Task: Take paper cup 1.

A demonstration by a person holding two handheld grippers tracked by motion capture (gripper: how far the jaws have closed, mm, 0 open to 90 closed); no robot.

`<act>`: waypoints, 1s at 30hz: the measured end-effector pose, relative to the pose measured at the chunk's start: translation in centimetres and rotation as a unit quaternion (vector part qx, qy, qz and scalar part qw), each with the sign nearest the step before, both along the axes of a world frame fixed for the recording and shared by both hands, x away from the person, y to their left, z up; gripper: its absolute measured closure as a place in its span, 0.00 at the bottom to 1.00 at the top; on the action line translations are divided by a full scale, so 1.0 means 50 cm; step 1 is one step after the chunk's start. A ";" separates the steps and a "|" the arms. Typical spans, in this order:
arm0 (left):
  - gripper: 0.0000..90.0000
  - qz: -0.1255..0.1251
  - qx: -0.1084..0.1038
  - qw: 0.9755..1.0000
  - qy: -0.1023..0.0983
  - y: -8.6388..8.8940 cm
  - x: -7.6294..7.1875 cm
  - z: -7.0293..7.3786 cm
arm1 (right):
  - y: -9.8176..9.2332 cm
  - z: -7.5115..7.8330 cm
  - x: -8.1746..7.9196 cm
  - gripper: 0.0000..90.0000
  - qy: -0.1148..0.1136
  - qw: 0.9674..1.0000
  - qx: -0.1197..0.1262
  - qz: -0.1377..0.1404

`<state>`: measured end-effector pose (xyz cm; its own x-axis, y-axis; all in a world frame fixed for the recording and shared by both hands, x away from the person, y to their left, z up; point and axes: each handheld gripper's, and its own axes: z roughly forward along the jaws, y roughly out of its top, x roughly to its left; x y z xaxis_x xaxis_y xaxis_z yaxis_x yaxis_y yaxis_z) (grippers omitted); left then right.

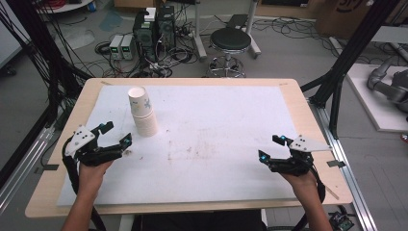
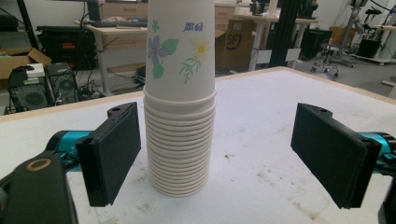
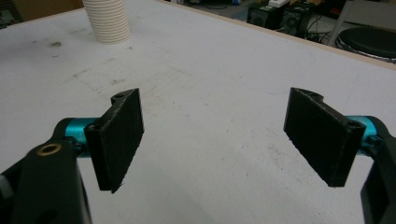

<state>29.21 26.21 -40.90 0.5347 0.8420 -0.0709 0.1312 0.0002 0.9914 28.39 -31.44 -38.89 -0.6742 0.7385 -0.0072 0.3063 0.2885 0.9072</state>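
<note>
A tall stack of nested white paper cups (image 1: 143,110) with a flower print stands upright on the white mat at the left. My left gripper (image 1: 115,133) is open just short of it, jaws spread wide. In the left gripper view the cup stack (image 2: 180,98) rises a little beyond the two black pads (image 2: 112,151), nothing touching it. My right gripper (image 1: 273,147) is open near the mat's right side with nothing between its jaws. In the right gripper view the cup stack (image 3: 108,21) stands far off at the upper left.
A white mat (image 1: 207,139) covers the wooden table (image 1: 298,96), with faint stains near its middle. Behind the table stand a black stool (image 1: 231,43), computer towers (image 1: 154,29) and cables on the floor. Black frame posts (image 1: 351,53) rise at the right.
</note>
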 end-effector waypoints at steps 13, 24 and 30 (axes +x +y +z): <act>0.18 -0.002 -0.009 1.000 0.006 0.003 0.005 -0.002 | -0.008 0.000 -0.001 0.23 0.005 1.000 0.011 -0.002; 0.18 -0.026 -0.014 0.999 0.020 -0.008 0.009 0.000 | -0.010 0.005 -0.013 0.23 0.000 1.000 0.006 -0.004; 0.18 -0.028 -0.016 0.999 0.015 -0.011 0.011 0.013 | -0.008 0.008 -0.016 0.23 -0.002 1.000 0.002 -0.003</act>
<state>29.76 25.65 -40.23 0.5777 0.8081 -0.1150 0.1618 0.0247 0.9865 27.60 -31.84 -38.46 -0.6700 0.7424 -0.0068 0.3048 0.2834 0.9093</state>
